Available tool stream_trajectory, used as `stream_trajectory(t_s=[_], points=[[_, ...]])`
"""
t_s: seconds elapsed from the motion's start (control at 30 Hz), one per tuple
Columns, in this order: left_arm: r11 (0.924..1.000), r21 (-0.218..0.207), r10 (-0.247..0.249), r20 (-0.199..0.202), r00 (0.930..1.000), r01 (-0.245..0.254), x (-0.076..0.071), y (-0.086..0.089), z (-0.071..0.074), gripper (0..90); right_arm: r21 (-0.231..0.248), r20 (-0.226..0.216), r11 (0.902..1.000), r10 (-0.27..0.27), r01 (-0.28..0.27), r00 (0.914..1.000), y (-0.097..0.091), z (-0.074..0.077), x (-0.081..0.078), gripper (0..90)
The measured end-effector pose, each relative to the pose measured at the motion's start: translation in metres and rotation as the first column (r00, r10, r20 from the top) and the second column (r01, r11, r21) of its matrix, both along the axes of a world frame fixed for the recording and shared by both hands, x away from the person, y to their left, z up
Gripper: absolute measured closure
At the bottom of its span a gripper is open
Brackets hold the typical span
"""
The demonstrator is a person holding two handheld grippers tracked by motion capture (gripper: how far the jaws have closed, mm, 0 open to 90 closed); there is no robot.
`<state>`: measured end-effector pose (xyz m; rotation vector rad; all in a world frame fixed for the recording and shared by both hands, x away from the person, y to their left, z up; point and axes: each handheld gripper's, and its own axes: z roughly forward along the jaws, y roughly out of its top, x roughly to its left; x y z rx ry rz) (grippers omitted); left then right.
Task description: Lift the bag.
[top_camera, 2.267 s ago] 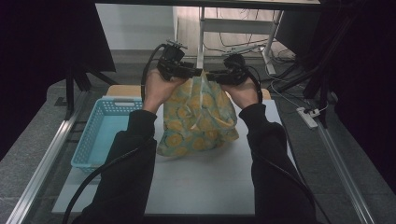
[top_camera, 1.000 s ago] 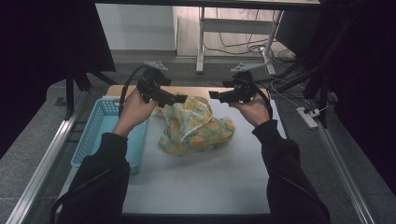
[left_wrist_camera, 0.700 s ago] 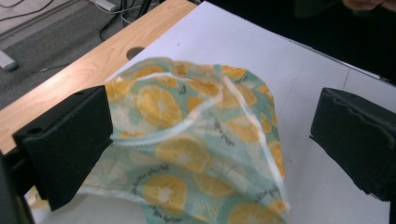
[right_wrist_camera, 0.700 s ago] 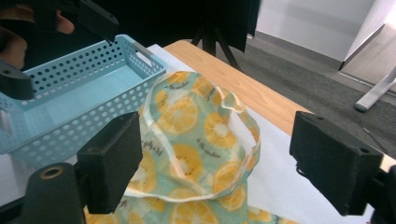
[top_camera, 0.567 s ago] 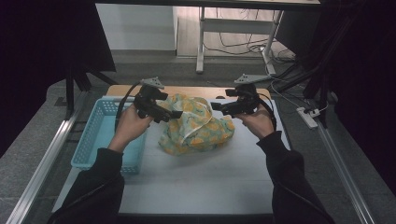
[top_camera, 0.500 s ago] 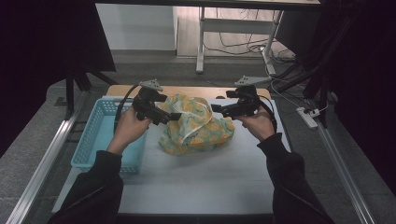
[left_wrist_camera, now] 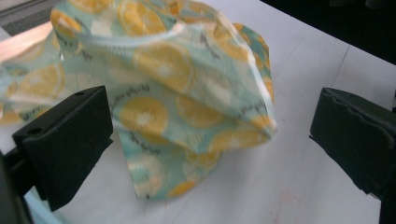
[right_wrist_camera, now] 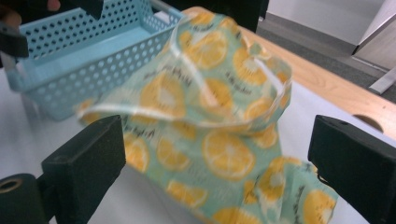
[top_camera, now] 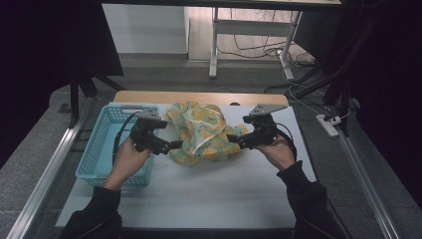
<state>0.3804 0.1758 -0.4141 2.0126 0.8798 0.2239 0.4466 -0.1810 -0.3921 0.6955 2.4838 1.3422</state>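
The left gripper (top_camera: 175, 145) has its jaws spread wide, with nothing pinched between them; in the left gripper view the two black pads (left_wrist_camera: 70, 140) stand far apart on either side of the cloth (left_wrist_camera: 187, 102), which lies ahead of them and clear of both. The right gripper (top_camera: 231, 138) is likewise spread, its jaws having just been opening, and in the right gripper view the cloth (right_wrist_camera: 210, 121) sits in the gap ahead of the pads (right_wrist_camera: 86, 163) without being pressed by either.

The cloth (top_camera: 204, 133) is a soft, crumpled piece of pale mint fabric printed with orange and yellow citrus slices and small dark lettering, with a light band running along one hem. It lies in a loose heap with folds standing up, toward the far middle of the white worktop (top_camera: 209, 199), between the two grippers: the left one points at its left side, the right one at its right side, both tips just beside the fabric.

A light blue perforated basket (top_camera: 99, 149) stands along the left edge of the worktop, just beside the cloth's left side and under the left hand (top_camera: 127, 159). A wooden strip (top_camera: 199, 97) runs along the far edge. The near half of the worktop is bare, as is the stretch at the right edge beyond the right hand (top_camera: 278, 149).
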Motion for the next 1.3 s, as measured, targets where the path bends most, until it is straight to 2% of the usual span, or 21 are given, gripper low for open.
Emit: stream_trajectory(t_s=[0.1, 0.33, 0.63, 0.8, 1.0, 1.1, 1.3], points=[[1.0, -0.008, 0.002, -0.01, 0.9999, -0.002, -0.009, 0.004, -0.007, 0.0, 0.012, -0.018, 0.9999, -0.004, 0.004, 0.9998, -0.004, -0.008, -0.007, 4.2], [0.9997, -0.014, 0.02, -0.022, 0.9995, -0.021, -0.03, 0.013, -0.023, 0.0, 0.004, -0.04, 0.9999, -0.012, 0.012, 0.9991, -0.013, -0.027, -0.023, 2.0], [0.9976, -0.009, 0.068, -0.023, 0.9974, -0.068, -0.062, 0.029, -0.042, 0.0, 0.011, -0.022, 0.9997, -0.024, 0.024, 0.9995, -0.03, -0.038, -0.045, 0.0], [0.9948, -0.006, 0.101, -0.005, 0.9948, -0.101, -0.087, 0.04, -0.048, 0.0, -0.008, -0.007, 0.9985, -0.055, 0.055, 0.9985, -0.043, -0.046, -0.063, 0.0], [0.9898, 0.013, 0.142, -0.003, 0.9899, -0.142, -0.116, 0.051, -0.058, 0.0, -0.001, -0.012, 0.995, -0.1, 0.1, 0.9949, -0.064, -0.059, -0.087, 0.0], [0.9869, 0.008, 0.161, -0.001, 0.9869, -0.161, -0.129, 0.056, -0.062, 0.0, 0.001, 0.008, 0.9913, -0.132, 0.132, 0.9913, -0.073, -0.064, -0.101, 0.0], [0.9807, -0.009, 0.195, -0.012, 0.9807, -0.195, -0.152, 0.067, -0.074, 0.0, -0.011, 0.01, 0.9829, -0.184, 0.184, 0.9829, -0.089, -0.075, -0.124, 0.0]])
